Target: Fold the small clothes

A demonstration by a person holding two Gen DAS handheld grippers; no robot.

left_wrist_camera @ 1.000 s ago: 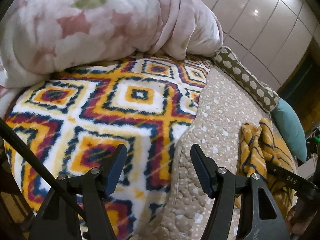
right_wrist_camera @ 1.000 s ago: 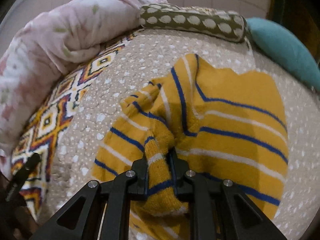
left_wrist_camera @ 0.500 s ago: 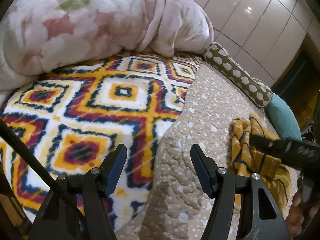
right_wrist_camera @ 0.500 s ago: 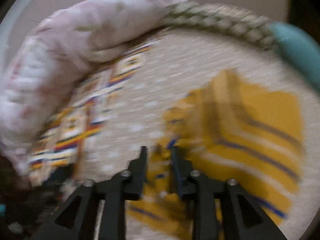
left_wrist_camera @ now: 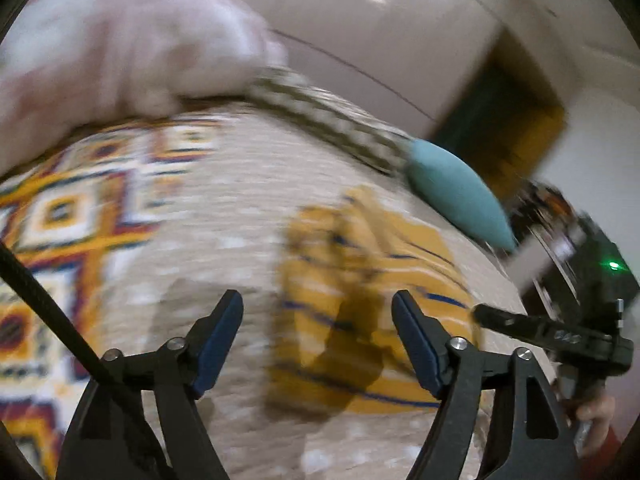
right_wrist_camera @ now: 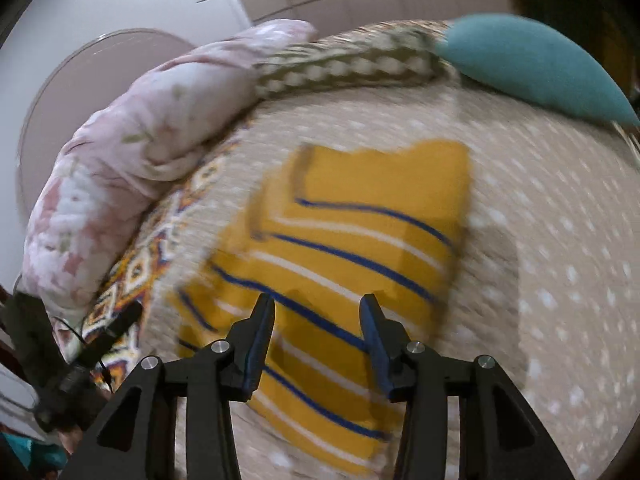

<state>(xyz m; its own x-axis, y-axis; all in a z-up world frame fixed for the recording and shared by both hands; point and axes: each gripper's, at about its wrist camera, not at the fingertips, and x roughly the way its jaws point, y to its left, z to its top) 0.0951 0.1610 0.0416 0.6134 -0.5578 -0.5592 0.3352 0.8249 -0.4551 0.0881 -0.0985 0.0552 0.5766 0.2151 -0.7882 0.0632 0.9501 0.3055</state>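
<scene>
A small yellow garment with blue and white stripes (right_wrist_camera: pixel 352 240) lies folded on the beige dotted quilt (right_wrist_camera: pixel 552 280). In the left wrist view the garment (left_wrist_camera: pixel 360 280) is blurred, ahead and slightly right. My left gripper (left_wrist_camera: pixel 318 312) is open and empty above the quilt at the garment's left edge. My right gripper (right_wrist_camera: pixel 318 316) is open and empty, just above the garment's near part. The right gripper also shows in the left wrist view (left_wrist_camera: pixel 552 332) at the far right.
A pink floral duvet (right_wrist_camera: pixel 140 152) is heaped at the back left. A patterned fleece blanket (left_wrist_camera: pixel 72 208) lies left of the quilt. A dotted olive bolster (right_wrist_camera: pixel 352 68) and a teal pillow (right_wrist_camera: pixel 532 64) lie along the far edge.
My right gripper has opened and let go of the yellow garment, which now lies flatter. My left gripper has swung right toward the garment. Both views are motion-blurred.
</scene>
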